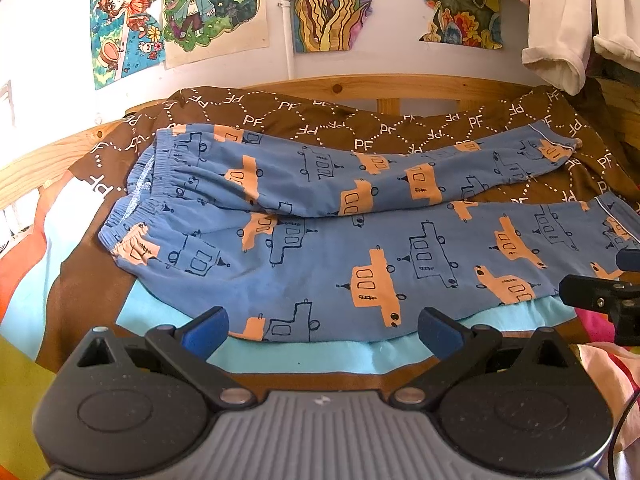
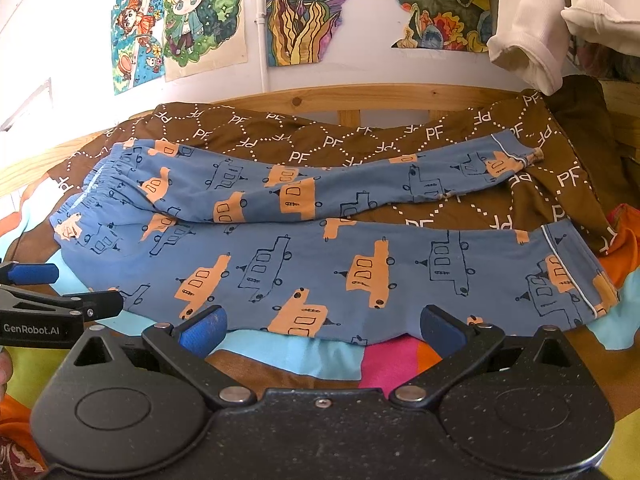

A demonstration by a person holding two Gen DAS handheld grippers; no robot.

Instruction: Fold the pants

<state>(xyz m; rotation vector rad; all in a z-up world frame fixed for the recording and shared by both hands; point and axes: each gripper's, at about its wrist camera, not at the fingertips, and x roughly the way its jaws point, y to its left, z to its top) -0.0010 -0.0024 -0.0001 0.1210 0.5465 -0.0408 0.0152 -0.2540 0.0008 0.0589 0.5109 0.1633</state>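
Pants (image 1: 360, 240), blue with orange vehicle print, lie flat on the brown bedspread (image 1: 400, 124), long axis crosswise to both tools: waistband left, cuffs right. Nearest, the left gripper (image 1: 322, 330) and right gripper (image 2: 322, 328) stand spread wide, holding nothing, just short of the near leg's edge. Beyond it lies the far leg, angled slightly away; the left gripper sits nearer the waistband, the right nearer the cuffs.

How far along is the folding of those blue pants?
Barely started. Done: the pants lie spread flat on the brown blanket, legs apart, waistband left. In hand: nothing; the left gripper and right gripper hover open at the near edge. Left: every fold.
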